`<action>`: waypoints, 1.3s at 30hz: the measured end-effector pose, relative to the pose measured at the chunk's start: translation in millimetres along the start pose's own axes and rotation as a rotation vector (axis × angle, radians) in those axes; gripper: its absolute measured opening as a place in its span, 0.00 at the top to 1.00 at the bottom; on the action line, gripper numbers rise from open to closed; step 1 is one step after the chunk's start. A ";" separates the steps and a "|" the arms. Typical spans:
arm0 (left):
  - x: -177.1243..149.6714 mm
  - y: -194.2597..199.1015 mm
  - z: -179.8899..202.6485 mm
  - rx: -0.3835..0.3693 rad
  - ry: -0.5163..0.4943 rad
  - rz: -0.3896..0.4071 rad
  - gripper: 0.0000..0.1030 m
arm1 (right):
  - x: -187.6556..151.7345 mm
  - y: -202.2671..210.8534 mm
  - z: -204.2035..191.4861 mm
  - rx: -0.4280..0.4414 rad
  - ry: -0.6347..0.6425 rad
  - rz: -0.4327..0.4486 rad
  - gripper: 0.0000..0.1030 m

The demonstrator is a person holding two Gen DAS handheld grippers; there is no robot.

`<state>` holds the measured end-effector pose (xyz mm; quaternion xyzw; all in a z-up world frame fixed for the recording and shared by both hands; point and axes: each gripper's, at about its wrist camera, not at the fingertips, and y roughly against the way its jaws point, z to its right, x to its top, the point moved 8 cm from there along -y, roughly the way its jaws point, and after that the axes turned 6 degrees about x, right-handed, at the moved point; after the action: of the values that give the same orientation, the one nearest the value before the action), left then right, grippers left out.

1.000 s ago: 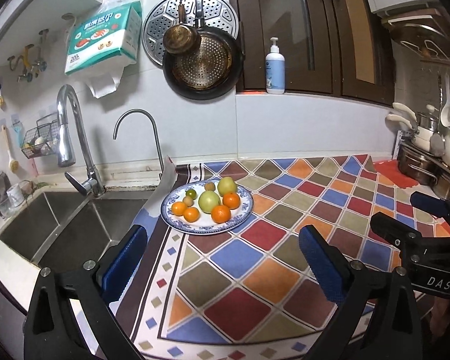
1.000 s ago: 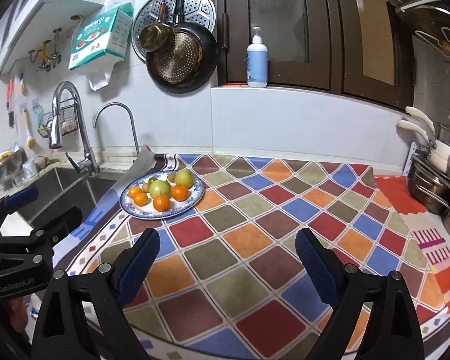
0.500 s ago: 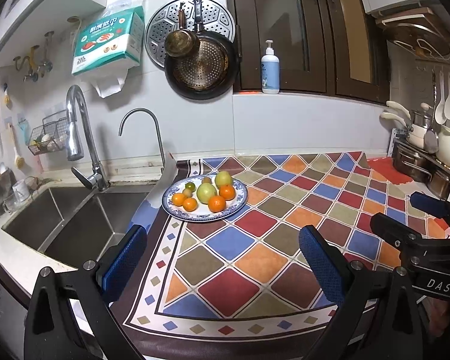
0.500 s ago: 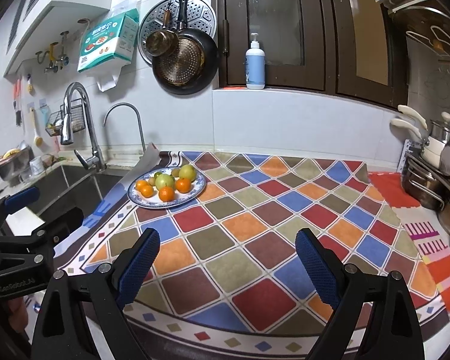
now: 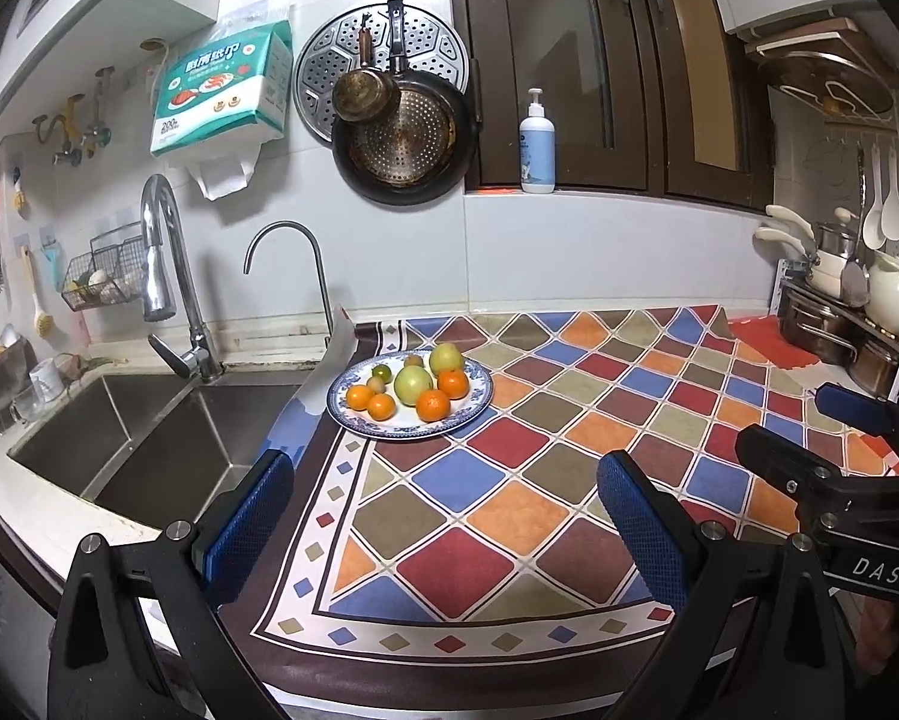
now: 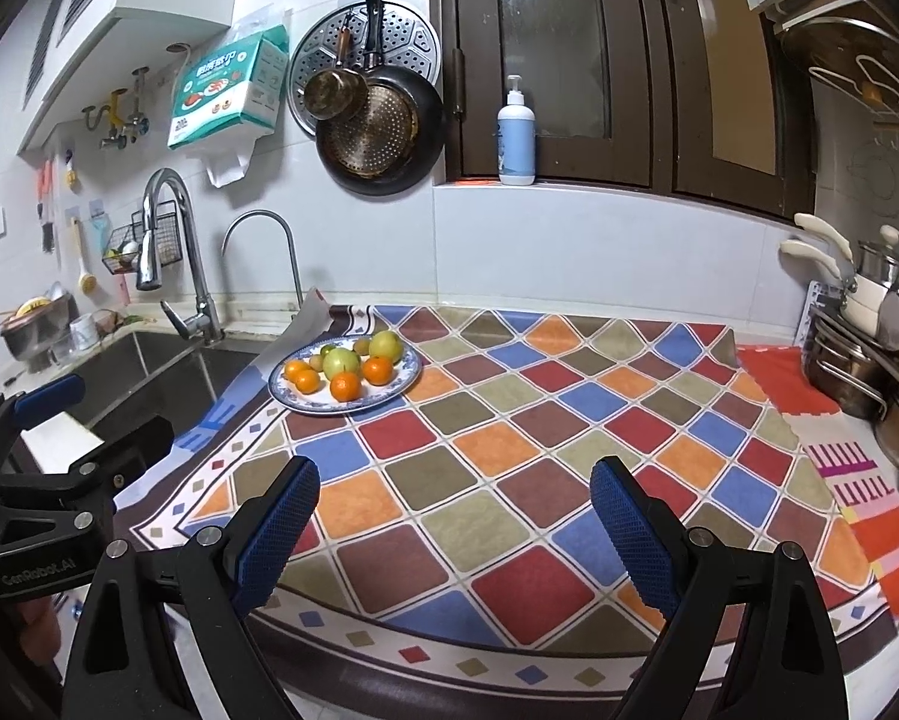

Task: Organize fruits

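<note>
Both tools (image 5: 443, 516) farther back — empty.

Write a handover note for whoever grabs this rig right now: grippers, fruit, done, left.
Left hand-held gripper: open, empty, above the near edge of the checked mat.
Right hand-held gripper: open, empty, alongside it.
Fruit: all on the blue-rimmed plate beside the sink: four oranges, two large green fruits, a few small ones.
Done: nothing visibly sorted.
Left: the whole job; no target container is in view.
</note>
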<state>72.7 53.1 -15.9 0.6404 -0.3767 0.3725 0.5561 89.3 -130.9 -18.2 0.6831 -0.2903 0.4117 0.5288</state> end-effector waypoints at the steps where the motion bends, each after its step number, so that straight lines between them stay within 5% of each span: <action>1: 0.1 0.3 0.0 0.001 -0.001 0.001 0.00 | 0.1 -0.1 -0.1 0.000 -0.001 0.000 0.10; 39: 4.5 -2.2 19.0 -0.062 -0.019 -0.016 0.00 | -0.3 7.0 5.2 0.004 -0.027 0.000 0.10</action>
<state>77.8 34.1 -14.7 0.6293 -0.3880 0.3502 0.5751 84.6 -137.8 -15.7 0.6894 -0.2966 0.4032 0.5236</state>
